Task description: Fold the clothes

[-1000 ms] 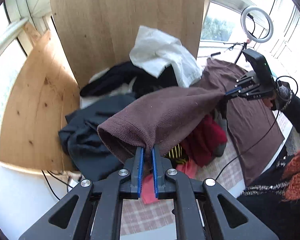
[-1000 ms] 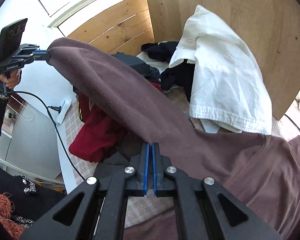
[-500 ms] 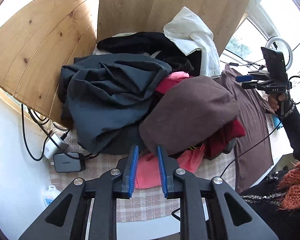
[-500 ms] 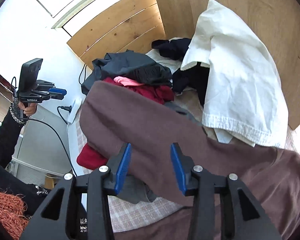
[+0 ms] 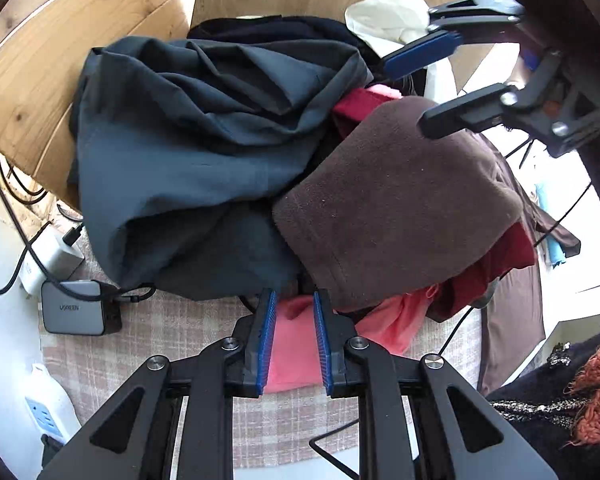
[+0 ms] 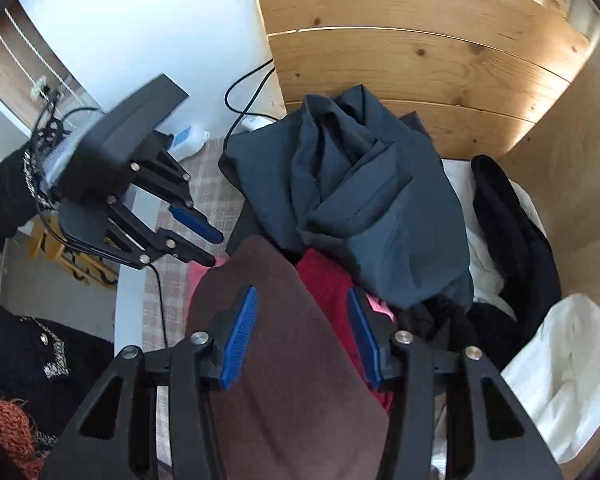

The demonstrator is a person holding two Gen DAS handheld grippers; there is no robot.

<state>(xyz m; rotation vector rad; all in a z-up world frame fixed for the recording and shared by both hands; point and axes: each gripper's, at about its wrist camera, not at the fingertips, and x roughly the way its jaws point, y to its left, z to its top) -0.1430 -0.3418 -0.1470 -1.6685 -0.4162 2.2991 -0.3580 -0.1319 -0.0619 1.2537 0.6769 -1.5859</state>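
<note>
A brown fleece garment (image 5: 400,208) lies slumped on a heap of clothes, free of both grippers. In the left wrist view my left gripper (image 5: 294,294) hovers just in front of its hem, open by a narrow gap, with only a pink garment (image 5: 296,344) showing below the pads. My right gripper (image 5: 406,96) hangs above the fleece's far end. In the right wrist view the right gripper (image 6: 302,292) has its jaws opening wide; the brown fleece (image 6: 284,360) lies under them, untouched by the pads. The left gripper (image 6: 214,248) is at the left, near the fleece's edge.
A dark grey-blue garment (image 5: 188,152) is piled left of the fleece, with red cloth (image 5: 508,256), a white garment (image 6: 572,368) and a black one (image 6: 512,232) around. Wooden panels (image 5: 60,52) wall the back. A grey charger (image 5: 76,308) and cables lie on the checked tablecloth (image 5: 172,340).
Both grippers let go of the brown fleece sleeve they held stretched; it dropped onto the pile. The left gripper sank toward it, and the right swung across over it, jaws widening.
</note>
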